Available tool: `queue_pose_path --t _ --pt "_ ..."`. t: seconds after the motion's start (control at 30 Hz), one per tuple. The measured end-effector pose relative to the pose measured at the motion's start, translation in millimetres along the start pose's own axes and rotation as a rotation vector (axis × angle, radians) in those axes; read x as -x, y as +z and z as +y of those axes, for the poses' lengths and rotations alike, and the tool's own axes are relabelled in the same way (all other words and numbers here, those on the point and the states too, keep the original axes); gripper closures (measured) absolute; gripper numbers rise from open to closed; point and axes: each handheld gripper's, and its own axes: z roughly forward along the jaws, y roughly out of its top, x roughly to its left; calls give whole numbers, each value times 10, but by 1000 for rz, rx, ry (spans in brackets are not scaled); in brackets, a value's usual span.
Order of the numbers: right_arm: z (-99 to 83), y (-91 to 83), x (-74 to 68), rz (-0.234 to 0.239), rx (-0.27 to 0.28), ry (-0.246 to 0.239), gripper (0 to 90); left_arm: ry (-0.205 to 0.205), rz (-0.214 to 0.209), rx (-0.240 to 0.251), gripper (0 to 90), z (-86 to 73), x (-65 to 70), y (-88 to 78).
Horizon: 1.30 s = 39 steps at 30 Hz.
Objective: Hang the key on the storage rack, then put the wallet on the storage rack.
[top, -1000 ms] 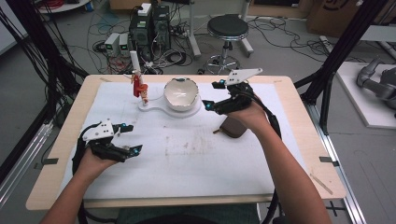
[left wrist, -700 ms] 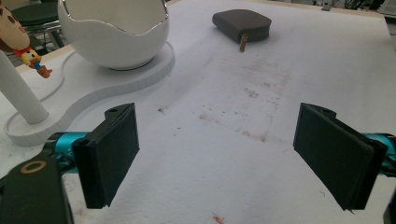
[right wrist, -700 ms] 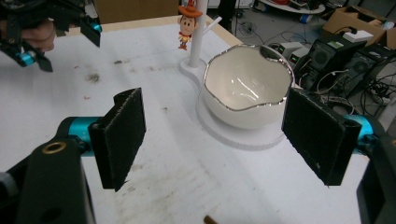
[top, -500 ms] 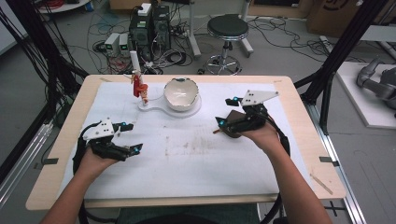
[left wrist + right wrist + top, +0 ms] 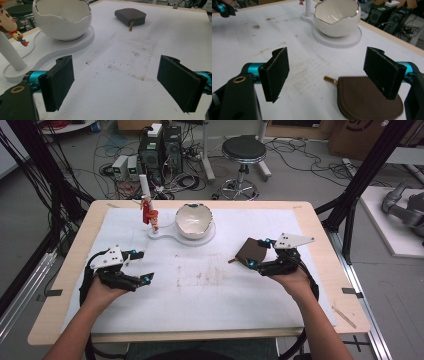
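- Right gripper (image 5: pixel 259 255): jaws spread wide and just been opening a bit further, nothing pinched. Pads bare in the right gripper view (image 5: pixel 325 75).
- Brown zip pouch (image 5: pixel 364 98) lies flat on the white table cover (image 5: pixel 210 290), under and just ahead of the right gripper's one jaw. That pad hangs over the pouch edge; can't tell if it touches. Other jaw well clear of it, over bare cover.
- Pouch's brass zip pull (image 5: pixel 330 80) sticks out between the two jaws, low on the mat.
- From the high view the pouch (image 5: pixel 251 251) sits right at the right gripper's tips, on the side away from the hand.
- Left gripper (image 5: pixel 141 266): jaws spread, nothing between them, just stained cover in the left gripper view (image 5: pixel 115 82).
- From the left gripper, the pouch (image 5: pixel 130 16) is far ahead, well apart, across the stained patch.
- White eggshell-shaped bowl (image 5: pixel 193 220) on its white base plate (image 5: pixel 165 236): beyond the right gripper's jaws, apart from the pouch; ahead and off to one side of the left gripper.
- Small cartoon figure (image 5: pixel 148 214) on a white post on the same base, just beside the bowl.
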Motion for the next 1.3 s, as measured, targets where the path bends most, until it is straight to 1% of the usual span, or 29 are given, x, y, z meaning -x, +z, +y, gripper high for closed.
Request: queue_pose_path --t 0.1,0.2,0.33,0.47,0.5,0.57,0.67,0.73,0.8,0.9,1.07,1.3 --pt "-134 -44 24 -20 -2 33 204 1 -4 -1 141 -2 -4 9" --pt "-249 -75 35 -33 -11 53 202 -1 -6 3 141 -2 -23 27" --pt "-358 -128 38 -51 -14 68 196 -2 0 6 141 4 -43 48" --pt "-482 -200 45 -71 -6 97 196 -7 -1 12 141 2 -49 51" --pt "-501 -214 54 -79 -21 112 190 -5 -2 10 141 2 -56 49" --pt "-546 -248 70 -91 -1 124 187 -12 0 11 141 0 -54 53" --pt "-565 -282 84 -104 10 132 187 -4 -1 7 141 5 -44 59" --pt "-559 -291 83 -108 21 126 187 -2 -3 4 141 9 -35 67" --pt "-551 -290 82 -103 24 120 187 2 -6 -1 141 10 -33 82" --pt "-546 -292 79 -102 25 125 187 4 -11 -8 142 10 -23 97" --pt "-541 -312 71 -116 32 131 187 -11 -19 -1 142 7 -36 114" --pt "-559 -332 50 -121 35 121 187 2 -25 -16 142 27 0 160"
